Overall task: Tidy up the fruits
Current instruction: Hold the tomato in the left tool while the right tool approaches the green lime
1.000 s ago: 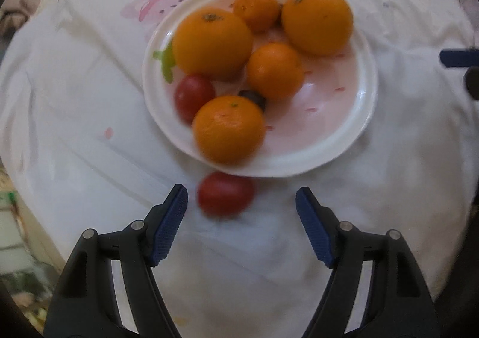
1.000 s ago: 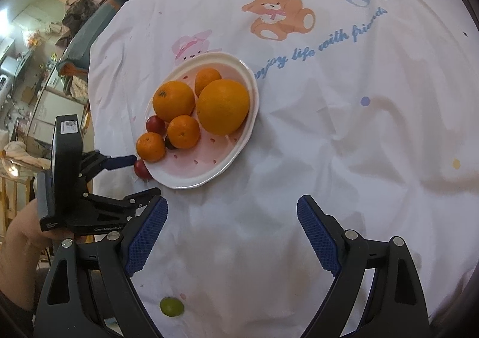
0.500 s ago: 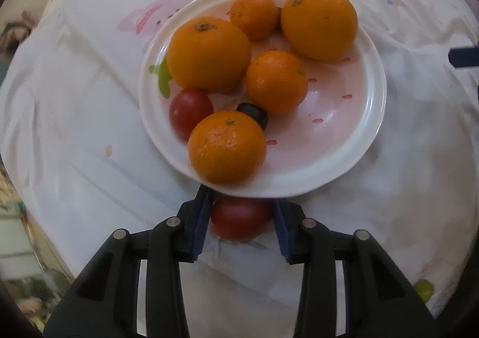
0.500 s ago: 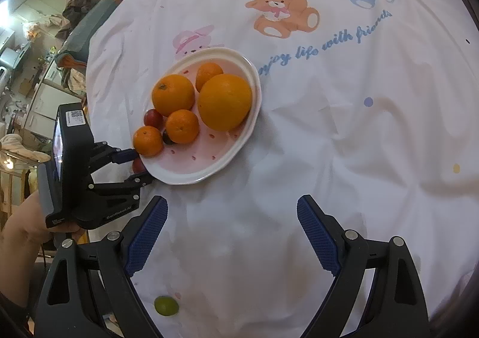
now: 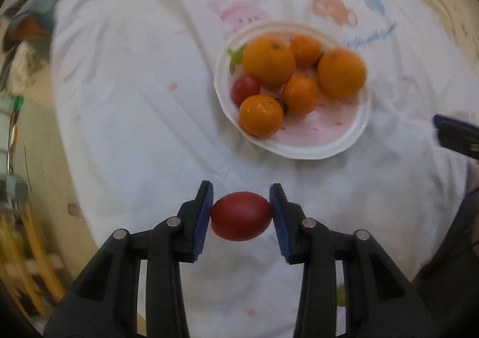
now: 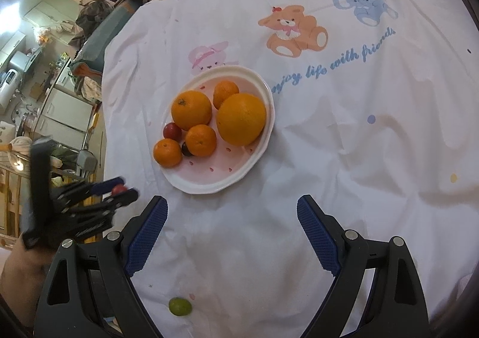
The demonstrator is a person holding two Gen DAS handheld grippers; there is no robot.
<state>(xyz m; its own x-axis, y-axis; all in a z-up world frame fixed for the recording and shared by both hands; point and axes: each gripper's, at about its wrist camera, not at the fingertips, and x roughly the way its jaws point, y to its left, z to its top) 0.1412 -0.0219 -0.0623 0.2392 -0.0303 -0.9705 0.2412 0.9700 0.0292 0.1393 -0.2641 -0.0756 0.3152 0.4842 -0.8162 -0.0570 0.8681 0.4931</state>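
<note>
Fruit-wise, left tool (image 5: 241, 216) clamps a red tomato (image 5: 241, 216); only the open right tool's (image 6: 232, 237) view shows a (probably) green grape (image 6: 180, 306).

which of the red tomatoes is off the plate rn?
The one clamped in the left gripper, red tomato, lifted clear of the cloth. The other sits on the plate beside the oranges.

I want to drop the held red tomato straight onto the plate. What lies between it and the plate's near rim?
Nothing but bare white cloth lies between the red tomato in the left gripper and the plate, as the left wrist view shows.
</note>
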